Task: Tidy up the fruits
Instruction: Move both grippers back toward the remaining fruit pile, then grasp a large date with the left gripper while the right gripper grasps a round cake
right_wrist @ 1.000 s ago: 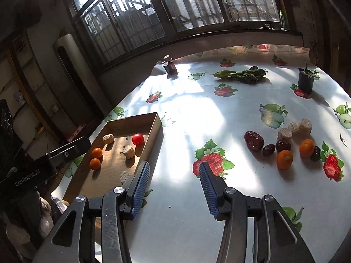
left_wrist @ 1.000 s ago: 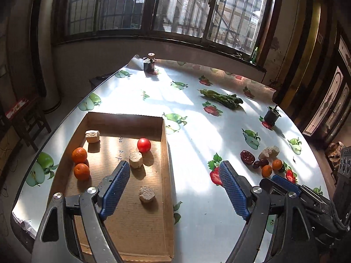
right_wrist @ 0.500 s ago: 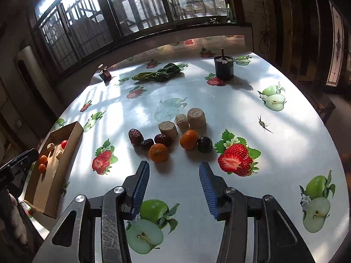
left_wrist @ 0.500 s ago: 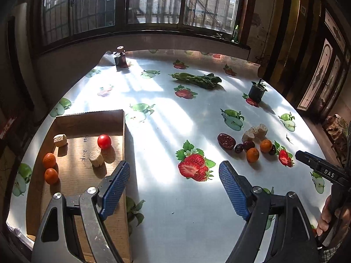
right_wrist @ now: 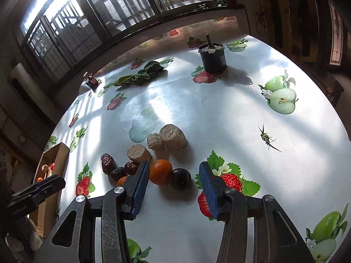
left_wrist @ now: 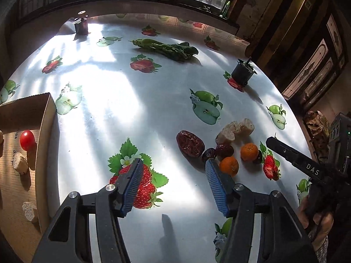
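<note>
**A:** The right gripper (right_wrist: 173, 185) has its jaws spread wide with nothing between them. Why there?

**B:** It sits low over the table (right_wrist: 219, 114), right at the loose pile. An orange (right_wrist: 160, 174) lies just ahead of its left finger and a dark plum (right_wrist: 181, 178) lies ahead in the gap, nearer the left finger than the right. My guess is the wide opening is meant to pass around one of those two round fruits.

**A:** And the rest of the pile?

**B:** Beyond the fingers, farther out: three pale cut chunks (right_wrist: 172, 137), with wrinkled dates (right_wrist: 108, 163) off to the left of the left finger. A second orange (right_wrist: 122, 180) is half hidden behind that finger.

**A:** The left gripper (left_wrist: 173, 184)?

**B:** Also fully open and empty, above bare tablecloth. The same pile lies ahead and to its right, the nearer orange just beside its right fingertip. To its far left is the cardboard tray (left_wrist: 47, 118), with a cherry tomato (left_wrist: 27, 139) and pale chunks already in it.

**A:** So the tray is the destination?

**B:** Likely. With fruit already in it and more outside, I'd judge the sorting partway done.

**A:** Risk?

**B:** The fruits touch; closing on one may roll its neighbour.
</note>
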The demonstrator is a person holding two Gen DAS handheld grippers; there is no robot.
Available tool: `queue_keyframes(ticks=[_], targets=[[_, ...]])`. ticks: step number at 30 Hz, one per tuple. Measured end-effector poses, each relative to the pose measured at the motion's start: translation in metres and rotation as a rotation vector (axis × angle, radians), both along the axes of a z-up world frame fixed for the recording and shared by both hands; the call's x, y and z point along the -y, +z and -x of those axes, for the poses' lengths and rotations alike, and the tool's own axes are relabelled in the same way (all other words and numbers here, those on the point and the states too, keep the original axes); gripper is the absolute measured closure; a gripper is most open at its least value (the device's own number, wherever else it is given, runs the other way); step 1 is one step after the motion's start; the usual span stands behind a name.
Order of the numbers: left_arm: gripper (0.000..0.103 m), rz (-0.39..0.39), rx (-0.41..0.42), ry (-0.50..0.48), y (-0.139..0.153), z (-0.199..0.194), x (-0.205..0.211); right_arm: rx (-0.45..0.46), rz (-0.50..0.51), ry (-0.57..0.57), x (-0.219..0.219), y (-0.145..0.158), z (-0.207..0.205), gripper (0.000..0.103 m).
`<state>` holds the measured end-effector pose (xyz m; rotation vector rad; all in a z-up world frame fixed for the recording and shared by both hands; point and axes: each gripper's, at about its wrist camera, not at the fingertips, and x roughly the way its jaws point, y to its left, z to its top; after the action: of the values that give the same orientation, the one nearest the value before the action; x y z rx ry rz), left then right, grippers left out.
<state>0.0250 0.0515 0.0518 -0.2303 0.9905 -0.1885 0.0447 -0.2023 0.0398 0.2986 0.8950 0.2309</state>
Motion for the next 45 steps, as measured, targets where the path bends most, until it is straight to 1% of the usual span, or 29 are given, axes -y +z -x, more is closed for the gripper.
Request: queue_keyframes(ticks=[2,7,9,11,12,13,15,20,23,24,26,28,33,37,42,45], targets=[[0.045,0.019,-0.016,-0.010,-0.010,-0.015,0.007,-0.006,-0.012,0.006,-0.001,-0.002,-0.012,0.053],[0.045,0.065,-0.072,0.003,-0.032,-0.043,0.012,-0.018,-0.009,0.024,-0.005,-0.004,-0.037,0.053],[0.045,0.066,-0.085,-0.011,-0.038,-0.049,0.018,-0.032,-0.002,0.030,-0.006,-0.008,-0.045,0.053],[0.046,0.036,-0.064,-0.032,-0.038,-0.048,0.026,-0.044,0.006,0.036,-0.008,-0.012,-0.051,0.053],[0.050,0.026,-0.054,-0.047,-0.038,-0.048,0.030,-0.049,0.009,0.036,-0.008,-0.014,-0.053,0.053],[0.068,0.024,-0.051,-0.062,-0.039,-0.047,0.033,-0.055,0.011,0.036,-0.008,-0.017,-0.055,0.053],[0.067,0.046,-0.038,-0.087,-0.041,-0.045,0.035,-0.067,0.019,0.039,-0.008,-0.022,-0.059,0.053],[0.067,0.027,-0.006,-0.094,-0.041,-0.041,0.039,-0.058,0.022,0.039,-0.011,-0.026,-0.063,0.053],[0.067,0.018,0.009,-0.099,-0.042,-0.039,0.041,-0.066,0.044,0.056,-0.019,-0.028,-0.065,0.053],[0.067,0.014,0.014,-0.102,-0.042,-0.038,0.042,-0.054,0.034,0.064,-0.021,-0.028,-0.064,0.053],[0.068,0.025,0.016,-0.099,-0.042,-0.038,0.040,-0.052,0.039,0.070,-0.025,-0.027,-0.063,0.053],[0.068,0.046,0.013,-0.090,-0.042,-0.036,0.036,-0.048,0.040,0.064,-0.026,-0.026,-0.062,0.065],[0.068,0.056,0.003,-0.052,-0.036,-0.031,0.024,-0.044,0.035,0.058,-0.025,-0.024,-0.056,0.066],[0.068,0.052,0.035,-0.031,-0.021,-0.017,0.013,-0.020,0.020,0.046,-0.019,-0.011,-0.045,0.066],[0.068,0.028,0.094,-0.017,0.002,0.015,-0.001,0.013,0.018,0.058,-0.025,0.012,-0.023,0.066],[0.068,0.024,0.121,0.007,0.013,0.039,-0.017,0.025,-0.006,0.087,-0.036,0.023,-0.007,0.066]])
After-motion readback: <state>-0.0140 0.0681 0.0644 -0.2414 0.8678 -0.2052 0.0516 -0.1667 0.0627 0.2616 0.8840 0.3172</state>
